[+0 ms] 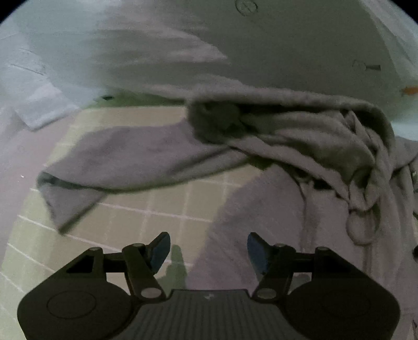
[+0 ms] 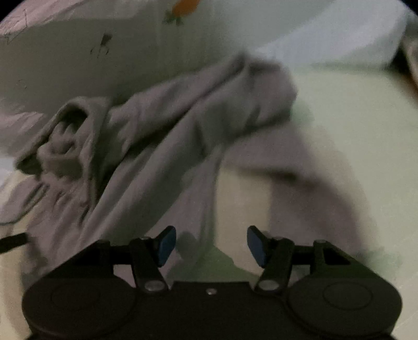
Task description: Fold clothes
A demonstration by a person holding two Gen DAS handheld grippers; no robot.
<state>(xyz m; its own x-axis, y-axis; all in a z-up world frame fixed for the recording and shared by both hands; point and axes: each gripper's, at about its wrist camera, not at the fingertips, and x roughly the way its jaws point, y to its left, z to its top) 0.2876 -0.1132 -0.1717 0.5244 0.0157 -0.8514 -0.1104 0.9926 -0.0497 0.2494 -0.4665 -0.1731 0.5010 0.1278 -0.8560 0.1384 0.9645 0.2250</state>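
A grey hooded sweatshirt [image 1: 300,146] lies crumpled on a pale checked bedsheet [image 1: 146,209]. One sleeve [image 1: 86,172] stretches out to the left, and the bunched hood and drawstring sit at the right. My left gripper [image 1: 208,251] hovers above the garment's lower part, open, with nothing between its blue pads. In the right wrist view the same sweatshirt [image 2: 162,136] shows its hood at the left and a sleeve [image 2: 250,89] reaching up to the right. My right gripper [image 2: 211,244] is open over the cloth's edge, its pads apart and holding nothing.
A white cloth with small printed figures [image 1: 300,47], among them an orange carrot [image 2: 183,9], lies behind the sweatshirt. A folded white piece [image 1: 41,107] rests at the left. Bare sheet [image 2: 352,109] spreads to the right in the right wrist view.
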